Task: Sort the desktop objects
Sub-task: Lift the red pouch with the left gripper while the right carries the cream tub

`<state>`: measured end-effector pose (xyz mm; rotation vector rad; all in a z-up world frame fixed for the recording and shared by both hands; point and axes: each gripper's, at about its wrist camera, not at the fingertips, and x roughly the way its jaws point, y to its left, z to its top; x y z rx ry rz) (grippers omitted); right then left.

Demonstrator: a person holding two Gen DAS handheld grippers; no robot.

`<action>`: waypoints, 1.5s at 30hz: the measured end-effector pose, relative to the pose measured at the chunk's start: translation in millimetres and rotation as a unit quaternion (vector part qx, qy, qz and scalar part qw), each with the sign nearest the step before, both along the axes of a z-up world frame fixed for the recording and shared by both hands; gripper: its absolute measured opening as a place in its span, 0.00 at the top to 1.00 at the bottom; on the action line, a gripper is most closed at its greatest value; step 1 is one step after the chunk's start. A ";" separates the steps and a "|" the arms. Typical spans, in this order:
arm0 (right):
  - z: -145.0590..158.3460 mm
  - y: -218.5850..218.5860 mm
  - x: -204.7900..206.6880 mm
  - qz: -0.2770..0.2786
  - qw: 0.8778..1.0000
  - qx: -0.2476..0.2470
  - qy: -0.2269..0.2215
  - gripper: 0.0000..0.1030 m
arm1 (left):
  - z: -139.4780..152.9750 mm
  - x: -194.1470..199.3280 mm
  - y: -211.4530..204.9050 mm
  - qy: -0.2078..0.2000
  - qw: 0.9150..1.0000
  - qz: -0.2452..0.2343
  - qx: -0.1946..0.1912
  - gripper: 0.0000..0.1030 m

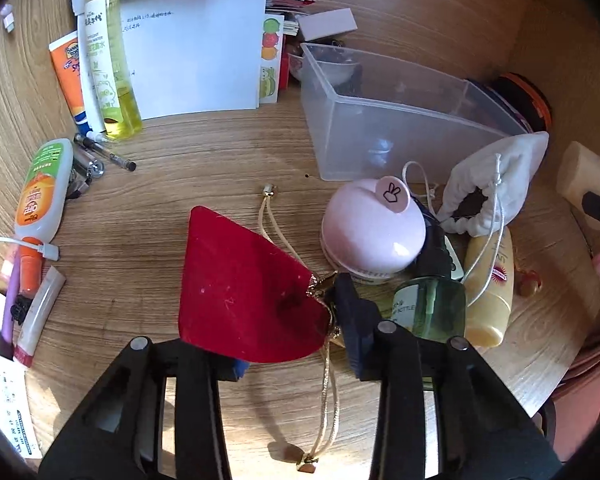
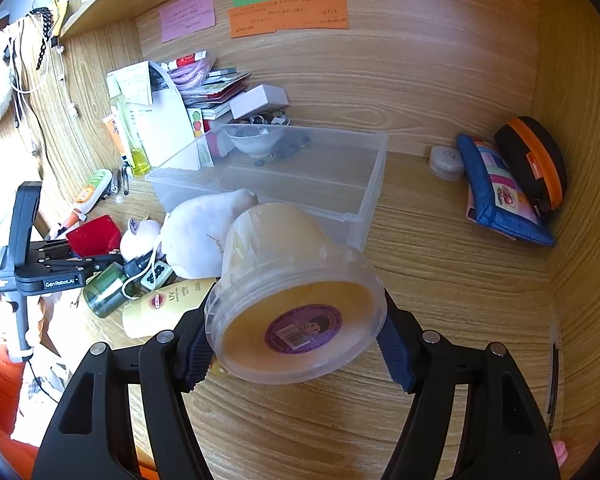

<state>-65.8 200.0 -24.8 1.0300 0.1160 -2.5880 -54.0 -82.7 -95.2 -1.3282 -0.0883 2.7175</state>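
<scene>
My left gripper is shut on a red velvet pouch with gold cords, held just above the desk. It also shows in the right wrist view. My right gripper is shut on a clear tub of yellow cream, lid toward the camera, held above the desk in front of the clear plastic bin. The bin stands beyond the pouch to the right. A pink round jar, a white drawstring bag, a green bottle and a yellow sunscreen tube lie between pouch and bin.
Papers, a tall yellow bottle, an orange tube, a repellent bottle and pens lie at the left. A blue pouch, a black-orange case and a small round tin sit at the right wall.
</scene>
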 end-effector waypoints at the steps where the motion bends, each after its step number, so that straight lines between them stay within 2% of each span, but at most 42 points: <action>1: 1.5 -0.4 -0.5 -0.001 1.000 0.001 0.002 0.35 | 2.4 2.4 -0.3 0.006 1.000 0.002 -0.004 0.69; 16: 35.8 -0.6 -14.7 0.006 1.000 0.006 0.028 0.35 | 79.2 11.8 -7.7 0.082 0.997 -0.012 0.005 0.69; 21: 47.3 1.4 -22.2 0.008 0.999 0.008 0.035 0.35 | 110.1 3.4 -1.6 0.109 0.994 -0.028 0.004 0.69; 28: 61.3 -0.2 -42.3 0.013 0.999 0.009 0.042 0.35 | 137.8 -25.4 13.2 0.125 0.990 -0.059 0.003 0.69; 36: 61.1 -10.2 -80.3 0.020 0.999 0.006 0.034 0.35 | 146.5 -70.3 38.7 0.126 0.988 -0.088 0.000 0.69; 45: 37.3 -25.6 -133.6 0.034 0.999 0.022 0.006 0.35 | 124.1 -129.0 64.3 0.093 0.989 -0.115 -0.006 0.69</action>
